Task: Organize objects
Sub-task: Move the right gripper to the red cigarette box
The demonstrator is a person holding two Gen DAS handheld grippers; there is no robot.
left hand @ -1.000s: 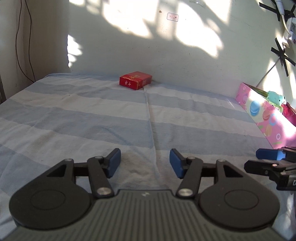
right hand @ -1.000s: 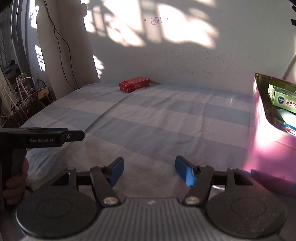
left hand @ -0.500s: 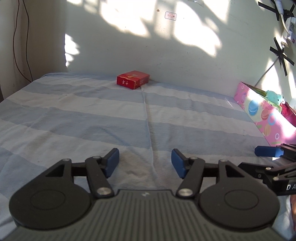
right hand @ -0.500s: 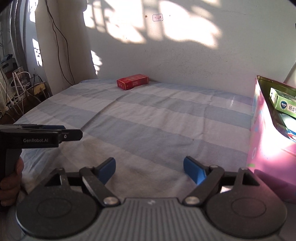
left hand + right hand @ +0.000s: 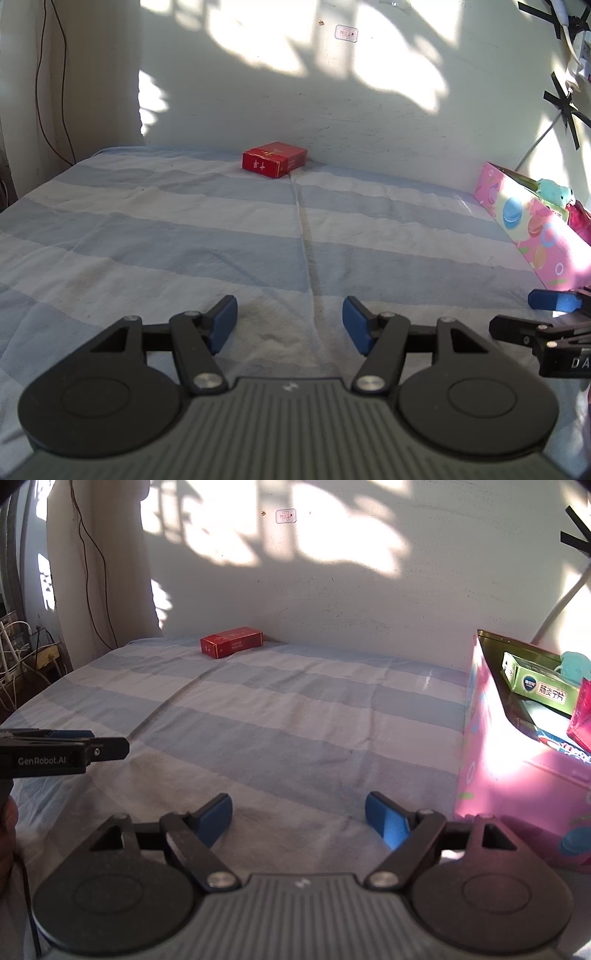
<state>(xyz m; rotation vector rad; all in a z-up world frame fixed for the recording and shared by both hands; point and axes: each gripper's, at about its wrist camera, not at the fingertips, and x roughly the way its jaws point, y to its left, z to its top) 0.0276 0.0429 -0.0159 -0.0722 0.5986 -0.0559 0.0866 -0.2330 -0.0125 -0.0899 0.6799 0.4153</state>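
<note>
A red pack (image 5: 275, 159) lies flat at the far edge of the striped cloth, close to the wall; the right wrist view shows this red pack (image 5: 231, 641) too. My left gripper (image 5: 289, 310) hovers over the near part of the cloth, open, with nothing between its blue pads. My right gripper (image 5: 298, 803) is open wider, also with nothing in it, just left of the pink box (image 5: 517, 775). That pink box (image 5: 532, 229) stands at the right edge in the left wrist view. Each gripper shows at the side of the other's view.
The blue and white striped cloth (image 5: 184, 221) covers the whole surface up to the wall. Inside the pink box are a green carton (image 5: 539, 686), a teal plush toy (image 5: 554, 186) and other packs. Cables hang at the left wall (image 5: 92, 572). A hand (image 5: 7, 834) holds the left gripper.
The right gripper's jaws have spread clearly wider and its view has swung slightly to the right. The left gripper's jaws have opened a little. Nothing on the cloth has moved.
</note>
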